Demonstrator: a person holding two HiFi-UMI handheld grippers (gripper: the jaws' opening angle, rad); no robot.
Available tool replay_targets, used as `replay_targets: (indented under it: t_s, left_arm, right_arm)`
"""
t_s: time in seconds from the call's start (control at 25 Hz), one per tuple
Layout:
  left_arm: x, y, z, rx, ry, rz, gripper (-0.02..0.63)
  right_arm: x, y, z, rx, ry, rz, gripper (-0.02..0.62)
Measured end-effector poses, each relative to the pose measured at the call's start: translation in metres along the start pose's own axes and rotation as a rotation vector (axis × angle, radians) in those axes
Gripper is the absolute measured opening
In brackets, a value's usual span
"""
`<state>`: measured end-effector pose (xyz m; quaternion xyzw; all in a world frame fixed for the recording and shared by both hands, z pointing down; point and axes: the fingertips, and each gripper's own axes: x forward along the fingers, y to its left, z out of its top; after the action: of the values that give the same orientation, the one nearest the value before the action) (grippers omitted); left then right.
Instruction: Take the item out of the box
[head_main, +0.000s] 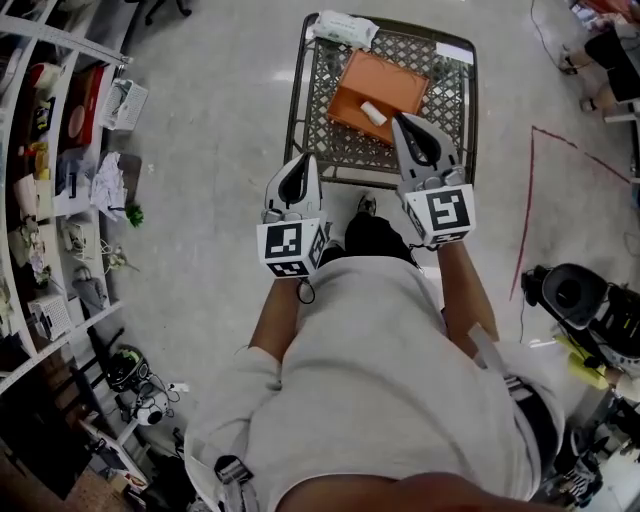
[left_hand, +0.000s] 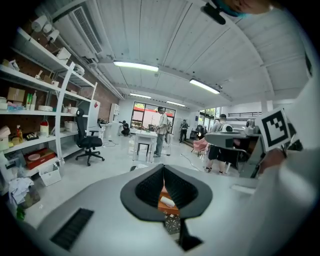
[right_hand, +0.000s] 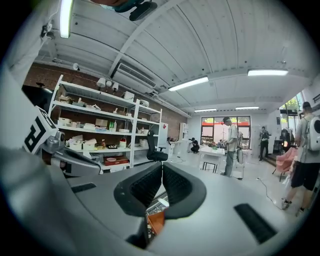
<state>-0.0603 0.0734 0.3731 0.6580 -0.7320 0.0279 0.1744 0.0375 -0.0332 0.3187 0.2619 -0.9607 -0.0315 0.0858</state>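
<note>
An orange box (head_main: 377, 96) lies on a metal mesh cart (head_main: 452, 110), and a small white cylindrical item (head_main: 373, 113) rests inside it. My left gripper (head_main: 303, 162) hangs shut and empty at the cart's near edge, short of the box. My right gripper (head_main: 404, 121) is shut and empty too, its tips over the box's near right corner, close to the item. In the left gripper view the shut left gripper (left_hand: 163, 169) frames the item (left_hand: 167, 201) on the orange box (left_hand: 166, 208). Below the shut right gripper (right_hand: 161, 165), the right gripper view shows a corner of the box (right_hand: 156, 220).
A white packet (head_main: 345, 28) lies on the cart's far left corner. Stocked shelves (head_main: 60, 150) line the left side. A red line (head_main: 528, 200) marks the floor at right, with dark equipment (head_main: 580, 295) beyond it. Both gripper views show people standing far off.
</note>
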Motion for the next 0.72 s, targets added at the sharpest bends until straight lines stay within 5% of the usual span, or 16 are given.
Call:
replay_targets:
  t_s: [0.36, 0.72]
  left_arm:
    - [0.070, -0.011, -0.006, 0.004, 0.074, 0.010, 0.011]
    - [0.090, -0.009, -0.029, -0.002, 0.145, 0.024, 0.011]
  right_arm:
    - [0.031, -0.059, -0.036, 0.027, 0.085, 0.033, 0.005]
    - [0.047, -0.068, -0.080, 0.030, 0.200, 0.078, 0.005]
